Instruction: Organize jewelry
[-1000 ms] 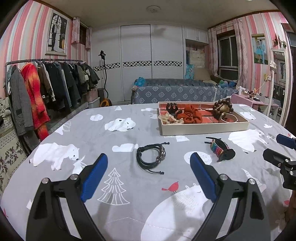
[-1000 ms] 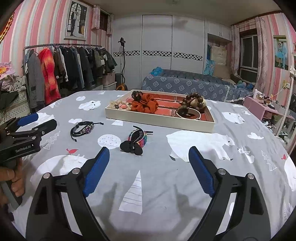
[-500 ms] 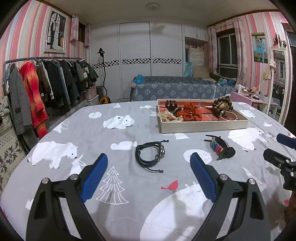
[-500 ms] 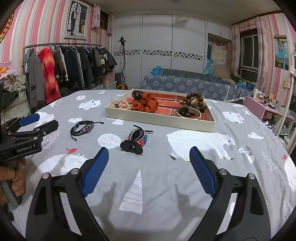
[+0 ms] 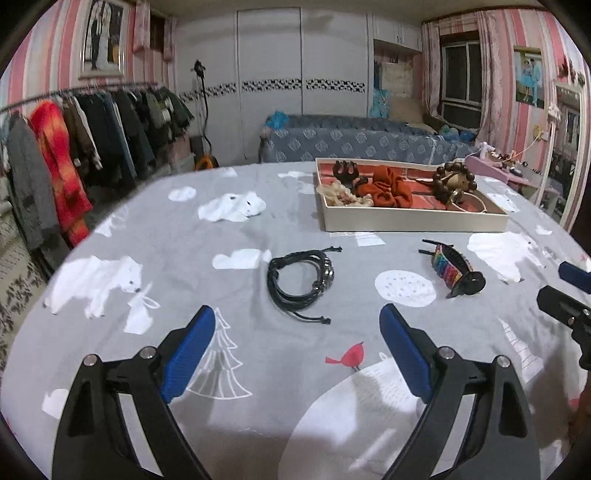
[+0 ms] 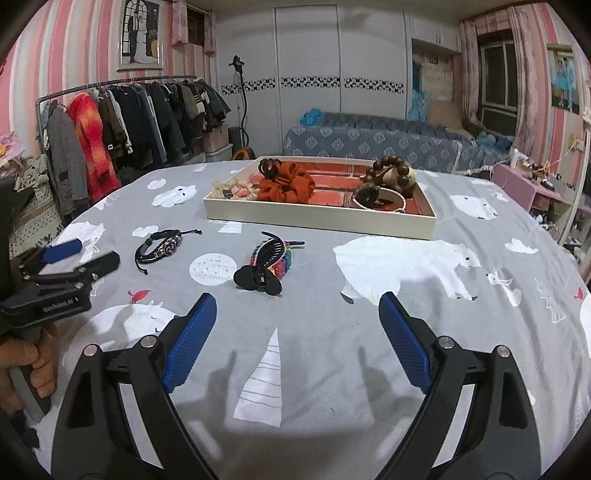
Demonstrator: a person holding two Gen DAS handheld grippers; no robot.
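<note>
Left hand-held gripper [image 5: 297, 339] spread wide and empty, black cord bracelet [image 5: 301, 281] on the worktop [image 5: 184, 229] just ahead, right hand-held gripper [image 6: 297, 325] likewise wide (nothing between its pads), rainbow hair clip [image 6: 266, 264] beyond, tray [image 6: 317, 218] behind.

One tray [image 6: 317, 219], cream-walled with a red floor.
In the tray: one orange scrunchie [image 6: 286, 182]; one string of large brown wooden beads [image 6: 393, 173]; one dark claw clip [image 5: 345, 170]; one pale frilly hair tie [image 5: 345, 197]; one thin pale ring [image 6: 376, 199]. Smaller pieces there are too small to count.
On the grey cloth [image 6: 369, 350], outside the tray: one black cord bracelet [image 5: 301, 282]; one rainbow-beaded black hair clip [image 6: 264, 264].
Two grippers: left [image 5: 297, 334], right [image 6: 297, 319].
Two framed pictures on the walls [image 6: 140, 35] [image 6: 561, 79].
One clothes rail [image 6: 110, 83].
</note>
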